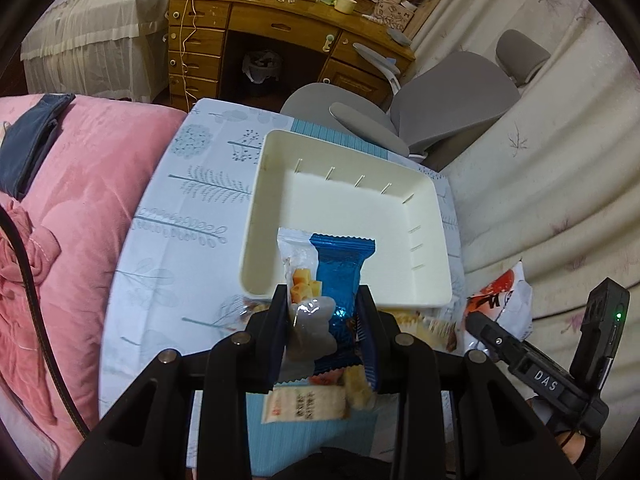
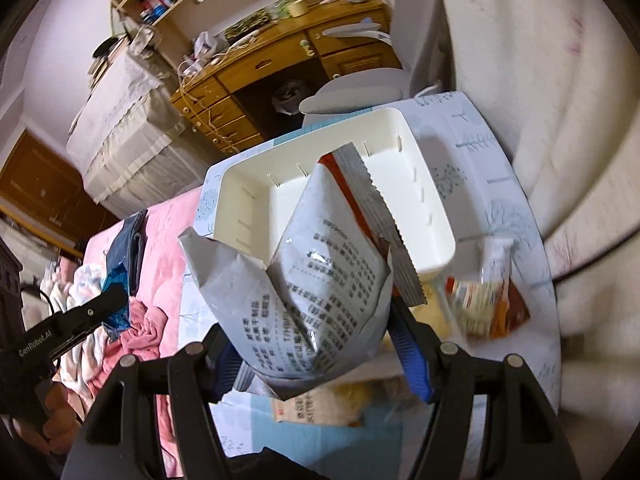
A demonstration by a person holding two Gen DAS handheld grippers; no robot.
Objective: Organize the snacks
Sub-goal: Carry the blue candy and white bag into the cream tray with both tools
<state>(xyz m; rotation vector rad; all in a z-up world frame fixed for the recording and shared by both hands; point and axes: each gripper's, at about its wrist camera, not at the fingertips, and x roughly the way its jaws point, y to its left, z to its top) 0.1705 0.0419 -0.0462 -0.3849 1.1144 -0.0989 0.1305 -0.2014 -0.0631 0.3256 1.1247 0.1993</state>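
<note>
Right now my table (image 1: 168, 240), under its pale leaf-printed cloth, carries the one container that matters: a cream plastic bin (image 1: 428, 292), wide and shallow with slotted walls, sitting toward the far end; nothing rests on its floor in either view. Next in size is the big white snack bag (image 2: 316, 280), printed with dense black text and edged in red, which my right tongs (image 2: 316, 344) hold clamped between their blue pads, jaws fairly wide around its crumpled body; it hangs above the bin's near rim. My left tongs (image 1: 326, 312) are squeezed together on two small packets at once, a blue wrapper (image 1: 340, 272) and a clear pouch (image 1: 296, 276) with yellow cubes inside, both raised over the bin's near corner. Loose snacks lie on the cloth just in front of the bin: a pale cracker pack (image 1: 304, 404) beneath my left jaws, and an orange-and-white packet (image 2: 484, 304), blurred, beside the bin's right wall.
</note>
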